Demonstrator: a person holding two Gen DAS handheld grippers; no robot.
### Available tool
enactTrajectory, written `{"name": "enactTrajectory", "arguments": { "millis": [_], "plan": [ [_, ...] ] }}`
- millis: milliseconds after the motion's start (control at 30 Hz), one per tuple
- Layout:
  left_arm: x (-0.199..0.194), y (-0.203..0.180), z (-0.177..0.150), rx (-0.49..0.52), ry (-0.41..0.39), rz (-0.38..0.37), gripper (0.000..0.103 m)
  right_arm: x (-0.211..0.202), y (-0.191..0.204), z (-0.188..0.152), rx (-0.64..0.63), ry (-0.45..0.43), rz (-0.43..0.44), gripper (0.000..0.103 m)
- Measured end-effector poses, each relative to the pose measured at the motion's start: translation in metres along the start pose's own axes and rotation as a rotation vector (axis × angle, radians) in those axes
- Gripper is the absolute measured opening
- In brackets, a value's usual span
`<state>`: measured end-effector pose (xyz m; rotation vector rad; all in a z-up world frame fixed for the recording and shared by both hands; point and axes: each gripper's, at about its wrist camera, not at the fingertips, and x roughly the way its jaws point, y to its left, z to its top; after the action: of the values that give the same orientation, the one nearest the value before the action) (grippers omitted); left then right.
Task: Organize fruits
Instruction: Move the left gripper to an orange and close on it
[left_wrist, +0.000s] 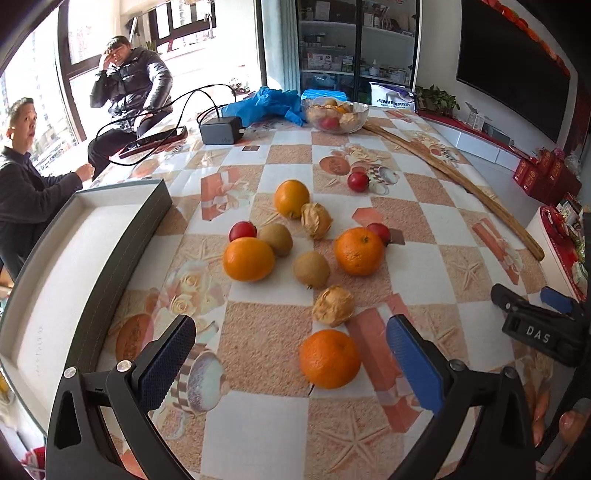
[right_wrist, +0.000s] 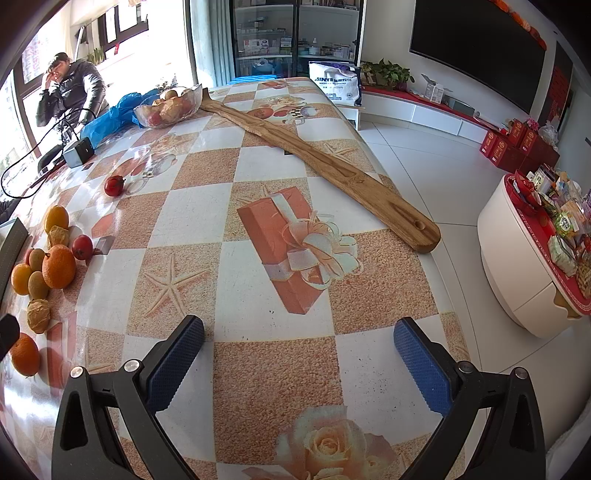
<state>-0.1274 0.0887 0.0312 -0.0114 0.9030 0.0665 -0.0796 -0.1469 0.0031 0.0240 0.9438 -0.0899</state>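
Loose fruit lies on the patterned table. In the left wrist view, a near orange (left_wrist: 329, 358) sits between my open left gripper's (left_wrist: 291, 354) jaws, toward the right one. Beyond it lie a wrinkled tan fruit (left_wrist: 333, 305), two kiwis (left_wrist: 311, 269), more oranges (left_wrist: 359, 251) and small red fruits (left_wrist: 358, 181). An empty white-lined box tray (left_wrist: 74, 273) lies on the left. My right gripper (right_wrist: 299, 354) is open and empty over bare tablecloth; the fruit cluster (right_wrist: 58, 266) is far to its left. The right gripper also shows in the left wrist view (left_wrist: 535, 314).
A glass bowl of fruit (left_wrist: 360, 114) stands at the far end, beside blue plastic (left_wrist: 266, 101) and a black power adapter (left_wrist: 219, 130) with cables. A long wooden paddle (right_wrist: 317, 158) lies along the right side. Two people sit at the left edge. The table edge (right_wrist: 454, 295) drops to floor.
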Motion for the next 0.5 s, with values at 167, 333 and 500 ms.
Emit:
{"name": "enactTrajectory", "arguments": {
  "millis": [167, 333, 500],
  "plan": [
    [0.016, -0.005, -0.011, 0.016, 0.033, 0.016, 0.103, 0.0, 0.0, 0.0, 0.0, 0.0, 0.0, 0.103],
    [0.03, 0.007, -0.008, -0.029, 0.05, 0.019, 0.103, 0.0, 0.0, 0.0, 0.0, 0.0, 0.0, 0.103],
    [0.031, 0.027, -0.008, -0.02, 0.062, -0.002, 0.103, 0.0, 0.0, 0.0, 0.0, 0.0, 0.0, 0.103]
  ]
}}
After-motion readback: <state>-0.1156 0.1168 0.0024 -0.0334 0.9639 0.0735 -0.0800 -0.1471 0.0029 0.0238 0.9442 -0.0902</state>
